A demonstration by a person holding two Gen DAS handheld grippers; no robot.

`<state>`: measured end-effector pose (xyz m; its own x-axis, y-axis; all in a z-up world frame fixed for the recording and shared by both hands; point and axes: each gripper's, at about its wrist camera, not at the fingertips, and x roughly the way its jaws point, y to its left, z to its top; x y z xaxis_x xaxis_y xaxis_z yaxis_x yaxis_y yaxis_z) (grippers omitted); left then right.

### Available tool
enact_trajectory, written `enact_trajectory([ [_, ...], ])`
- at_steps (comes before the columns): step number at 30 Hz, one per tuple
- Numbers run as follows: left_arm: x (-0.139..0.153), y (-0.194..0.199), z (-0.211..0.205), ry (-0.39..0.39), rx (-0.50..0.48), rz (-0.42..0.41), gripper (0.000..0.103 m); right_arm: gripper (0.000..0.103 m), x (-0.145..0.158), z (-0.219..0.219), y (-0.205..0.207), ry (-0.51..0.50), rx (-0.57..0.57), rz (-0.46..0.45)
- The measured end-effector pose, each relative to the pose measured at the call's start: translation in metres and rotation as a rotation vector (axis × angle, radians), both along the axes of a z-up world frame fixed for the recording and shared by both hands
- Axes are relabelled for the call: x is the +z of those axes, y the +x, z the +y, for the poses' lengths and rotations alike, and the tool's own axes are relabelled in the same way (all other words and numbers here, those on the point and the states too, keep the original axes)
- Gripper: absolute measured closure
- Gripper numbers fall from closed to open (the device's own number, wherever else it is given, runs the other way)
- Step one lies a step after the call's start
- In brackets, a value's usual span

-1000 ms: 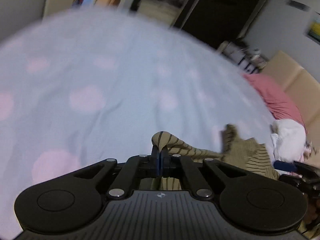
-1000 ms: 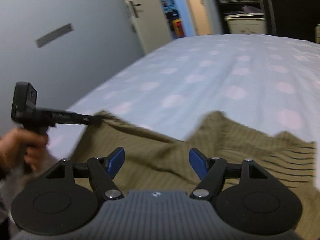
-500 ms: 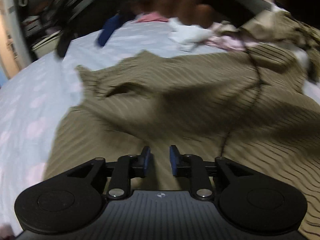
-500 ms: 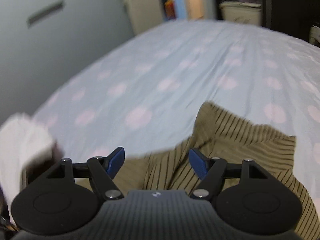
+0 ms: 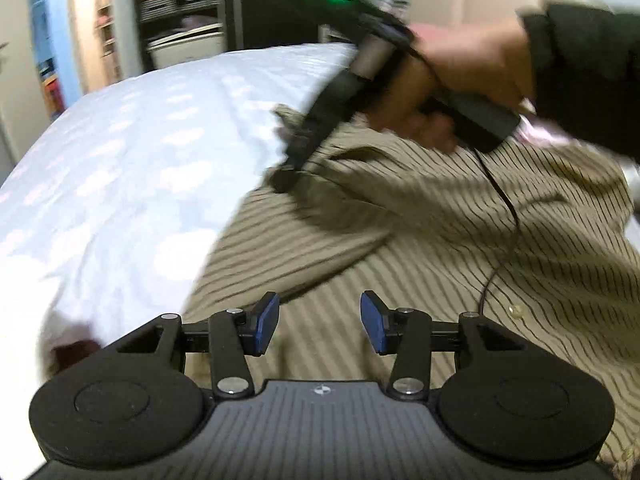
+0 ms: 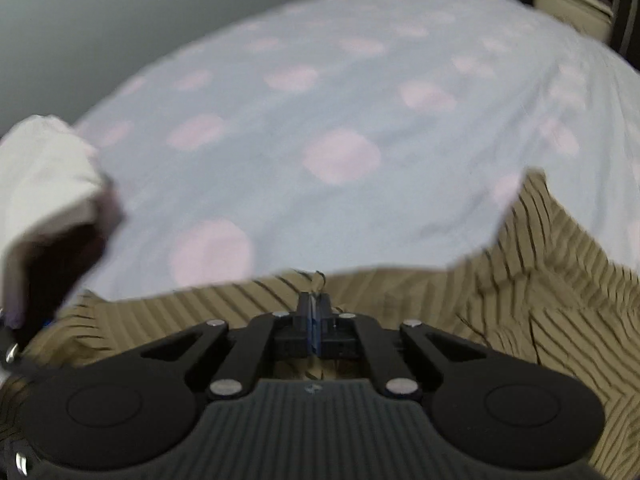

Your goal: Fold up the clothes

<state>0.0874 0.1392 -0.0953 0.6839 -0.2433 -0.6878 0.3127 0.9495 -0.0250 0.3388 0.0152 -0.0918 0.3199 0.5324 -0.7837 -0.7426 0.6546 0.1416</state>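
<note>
Right claw pinches the shirt; left claw gapes empty.
The right claw clamps the striped shirt's edge on the dotted bedsheet. The left claw hovers spread above the same shirt, a hand beyond it.

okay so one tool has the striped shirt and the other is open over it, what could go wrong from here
The right tool is shut on only the very edge of the striped shirt, so a tug could pull the fabric free. A thin black cable from that tool trails across the shirt, so it might get caught in a fold. The left tool hovers open above a loose ridge, so closing here may bunch extra layers.
</note>
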Motion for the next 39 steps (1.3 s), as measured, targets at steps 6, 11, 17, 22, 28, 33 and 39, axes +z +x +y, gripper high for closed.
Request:
enact_trajectory([
  [6, 0.007, -0.004, 0.049, -0.093, 0.171, -0.001, 0.060, 0.100, 0.096, -0.034, -0.062, 0.262, 0.177, -0.177],
  [11, 0.015, -0.009, 0.063, -0.138, 0.206, -0.008, 0.059, 0.100, 0.135, -0.066, -0.122, 0.268, 0.426, -0.293],
  [17, 0.024, -0.012, 0.071, -0.185, 0.214, -0.014, 0.058, 0.099, 0.081, -0.091, -0.139, -0.001, 0.407, -0.170],
  [22, 0.024, -0.013, 0.066, -0.211, 0.187, -0.008, 0.055, 0.091, 0.037, -0.112, -0.153, -0.224, 0.387, -0.065],
  [28, 0.006, 0.002, 0.033, -0.139, -0.077, 0.002, 0.048, 0.050, 0.049, -0.115, -0.161, -0.099, 0.329, -0.080],
  [33, -0.008, 0.022, 0.014, 0.039, -0.142, 0.019, 0.048, 0.035, 0.052, -0.097, -0.168, -0.084, 0.287, -0.162],
  [39, -0.018, 0.050, 0.030, -0.034, -0.119, 0.113, 0.047, 0.035, 0.024, -0.066, -0.180, -0.140, 0.272, -0.161],
])
